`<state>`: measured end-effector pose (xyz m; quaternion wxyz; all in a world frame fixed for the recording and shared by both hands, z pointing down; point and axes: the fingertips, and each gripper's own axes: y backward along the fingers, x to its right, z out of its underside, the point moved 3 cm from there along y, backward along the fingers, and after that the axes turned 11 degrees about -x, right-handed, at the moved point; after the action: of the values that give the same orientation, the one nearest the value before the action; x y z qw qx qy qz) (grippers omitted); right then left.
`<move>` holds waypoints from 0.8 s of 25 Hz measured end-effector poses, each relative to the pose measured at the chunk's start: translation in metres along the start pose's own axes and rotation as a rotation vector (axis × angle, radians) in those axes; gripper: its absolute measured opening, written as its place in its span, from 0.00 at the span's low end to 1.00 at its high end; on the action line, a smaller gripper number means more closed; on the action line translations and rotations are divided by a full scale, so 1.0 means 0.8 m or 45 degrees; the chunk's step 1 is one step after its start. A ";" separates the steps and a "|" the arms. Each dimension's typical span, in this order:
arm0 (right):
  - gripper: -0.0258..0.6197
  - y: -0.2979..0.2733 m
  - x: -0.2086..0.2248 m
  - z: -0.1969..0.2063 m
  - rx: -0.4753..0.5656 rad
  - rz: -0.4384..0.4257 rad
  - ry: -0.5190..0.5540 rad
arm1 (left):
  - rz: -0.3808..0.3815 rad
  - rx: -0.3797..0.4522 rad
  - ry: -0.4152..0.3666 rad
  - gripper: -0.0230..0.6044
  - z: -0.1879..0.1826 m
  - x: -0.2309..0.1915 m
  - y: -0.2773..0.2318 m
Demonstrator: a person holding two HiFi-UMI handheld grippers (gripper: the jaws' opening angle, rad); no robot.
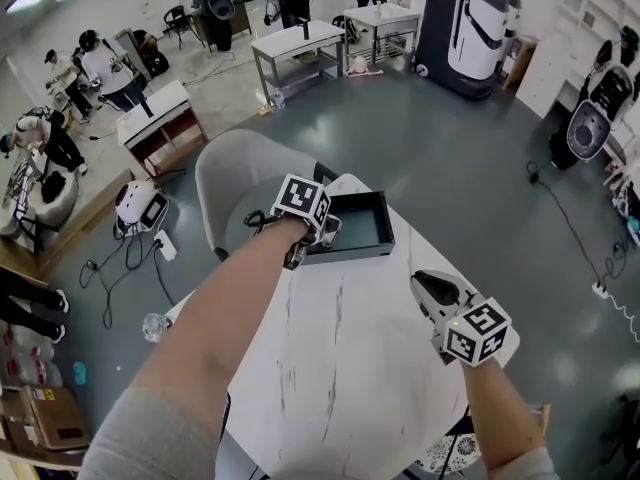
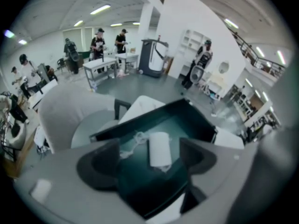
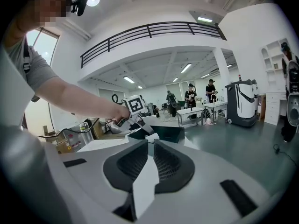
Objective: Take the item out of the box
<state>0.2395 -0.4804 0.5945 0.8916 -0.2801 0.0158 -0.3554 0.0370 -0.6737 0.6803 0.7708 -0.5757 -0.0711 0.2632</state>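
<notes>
My left claw (image 2: 149,149) hangs released over the dark, open-topped rectangular box (image 2: 196,120), and the small white cylindrical roll (image 2: 159,149) lies on its floor between my spread jaws, clear of both. My right claw (image 3: 150,146), clenched on nothing, hovers above the white marble-patterned table (image 1: 340,368) in a workshop with a grey floor (image 1: 430,138).

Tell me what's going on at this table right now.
A person works at a white table with a hand-held gripper in each hand. The left hand-held gripper reaches over the dark box, jaws open, lined up on a small white item lying inside, not gripping it. The right hand-held gripper is shut and empty over the table.
</notes>
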 end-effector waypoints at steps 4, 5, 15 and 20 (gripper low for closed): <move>0.06 -0.008 0.006 -0.006 0.005 -0.010 0.023 | -0.009 -0.080 -0.004 0.67 0.000 0.001 -0.020; 0.05 -0.010 0.007 -0.008 0.008 -0.013 0.024 | -0.021 -0.096 -0.012 0.67 0.000 0.001 -0.022; 0.06 -0.033 0.009 -0.022 0.019 -0.048 0.042 | -0.108 -0.291 -0.051 0.69 0.002 -0.007 -0.042; 0.06 -0.032 0.006 -0.026 0.023 -0.054 0.056 | -0.140 -0.363 -0.067 0.69 0.007 -0.006 -0.051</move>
<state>0.2222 -0.5086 0.5910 0.8858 -0.2644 0.0261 -0.3805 0.0440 -0.6791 0.7211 0.6924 -0.6675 -0.1595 0.2228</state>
